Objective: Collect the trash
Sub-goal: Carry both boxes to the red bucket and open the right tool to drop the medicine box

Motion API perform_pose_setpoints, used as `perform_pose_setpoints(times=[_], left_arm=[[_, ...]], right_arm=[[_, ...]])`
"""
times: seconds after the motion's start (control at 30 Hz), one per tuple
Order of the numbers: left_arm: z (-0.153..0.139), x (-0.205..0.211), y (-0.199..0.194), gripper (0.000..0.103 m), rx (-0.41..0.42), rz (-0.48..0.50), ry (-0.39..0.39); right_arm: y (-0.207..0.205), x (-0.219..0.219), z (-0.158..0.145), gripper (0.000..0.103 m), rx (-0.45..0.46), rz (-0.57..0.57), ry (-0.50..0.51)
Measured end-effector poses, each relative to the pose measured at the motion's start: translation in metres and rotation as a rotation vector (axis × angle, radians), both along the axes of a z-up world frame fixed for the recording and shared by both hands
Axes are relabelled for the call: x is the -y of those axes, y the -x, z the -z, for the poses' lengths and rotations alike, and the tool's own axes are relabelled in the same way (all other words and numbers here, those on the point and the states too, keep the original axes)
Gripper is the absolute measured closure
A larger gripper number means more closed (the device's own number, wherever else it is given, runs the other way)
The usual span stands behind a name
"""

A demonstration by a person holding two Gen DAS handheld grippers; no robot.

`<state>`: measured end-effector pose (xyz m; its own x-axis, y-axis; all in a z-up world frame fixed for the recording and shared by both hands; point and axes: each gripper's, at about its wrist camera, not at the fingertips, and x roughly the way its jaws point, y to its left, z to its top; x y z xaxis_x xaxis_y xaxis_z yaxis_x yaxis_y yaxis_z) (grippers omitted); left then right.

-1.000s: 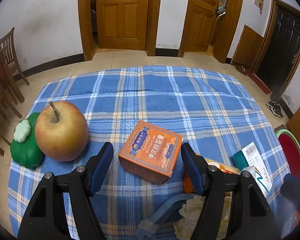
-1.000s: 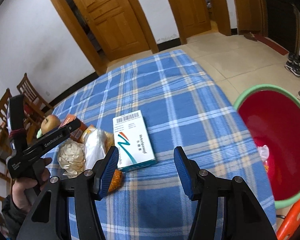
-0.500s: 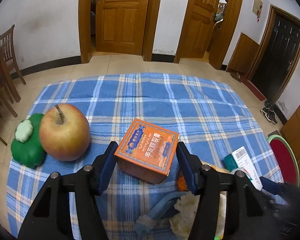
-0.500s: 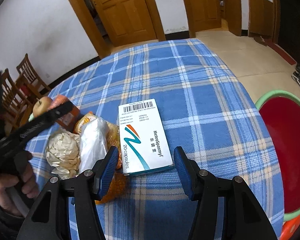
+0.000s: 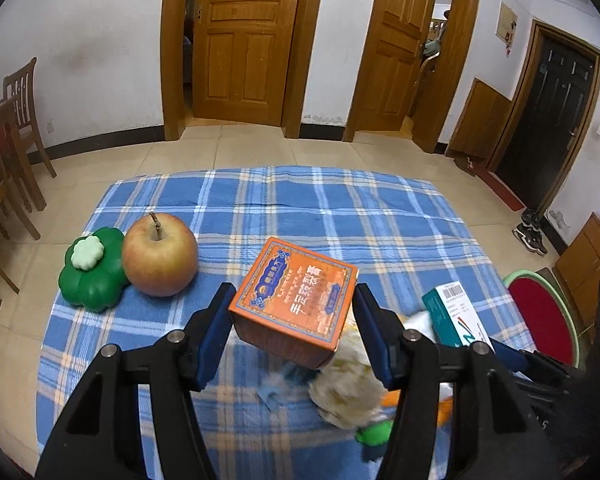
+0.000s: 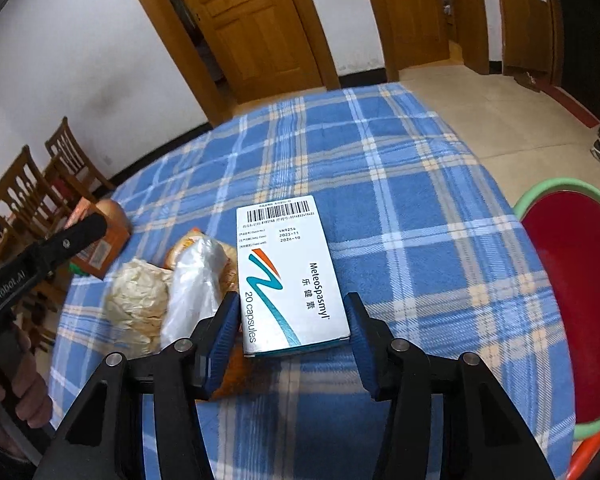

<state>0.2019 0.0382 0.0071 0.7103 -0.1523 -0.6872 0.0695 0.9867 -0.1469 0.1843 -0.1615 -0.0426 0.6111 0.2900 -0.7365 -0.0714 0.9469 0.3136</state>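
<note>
In the left wrist view my left gripper (image 5: 294,328) is shut on an orange box (image 5: 294,300) and holds it lifted above the blue plaid tablecloth (image 5: 300,208). In the right wrist view my right gripper (image 6: 290,336) is open, its jaws on either side of a white and teal medicine box (image 6: 288,276) lying flat. Crumpled paper (image 6: 134,304), a clear plastic bag (image 6: 194,284) and an orange wrapper (image 6: 188,242) lie left of that box. A red bin with a green rim (image 6: 576,292) stands off the table's right edge.
An apple (image 5: 160,256) and a green flower-shaped container (image 5: 92,270) sit at the table's left edge. Wooden chairs (image 5: 8,140) stand to the left. Wooden doors (image 5: 244,40) and tiled floor lie beyond the table. The left gripper shows in the right wrist view (image 6: 40,256).
My left gripper closed on the orange box and lifted it off the cloth. My right gripper moved forward until its open jaws flank the medicine box.
</note>
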Motion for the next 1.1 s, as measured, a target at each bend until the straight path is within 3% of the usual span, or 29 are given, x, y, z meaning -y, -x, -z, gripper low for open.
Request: perform_pose_setpoints(times=[0.53,1.1], left_arm=[[-0.021,0.068,0.043,0.043,0.015,0.146,0.013],[-0.013,0.163,0.059,0.043,-0.027,0.333,-0.013]], right_arm=[[0.069,0.074,-0.034,0.049,0.090,0.174,-0.076],[0.112,0.172,-0.015,0.049,0.060,0.435,-0.099]])
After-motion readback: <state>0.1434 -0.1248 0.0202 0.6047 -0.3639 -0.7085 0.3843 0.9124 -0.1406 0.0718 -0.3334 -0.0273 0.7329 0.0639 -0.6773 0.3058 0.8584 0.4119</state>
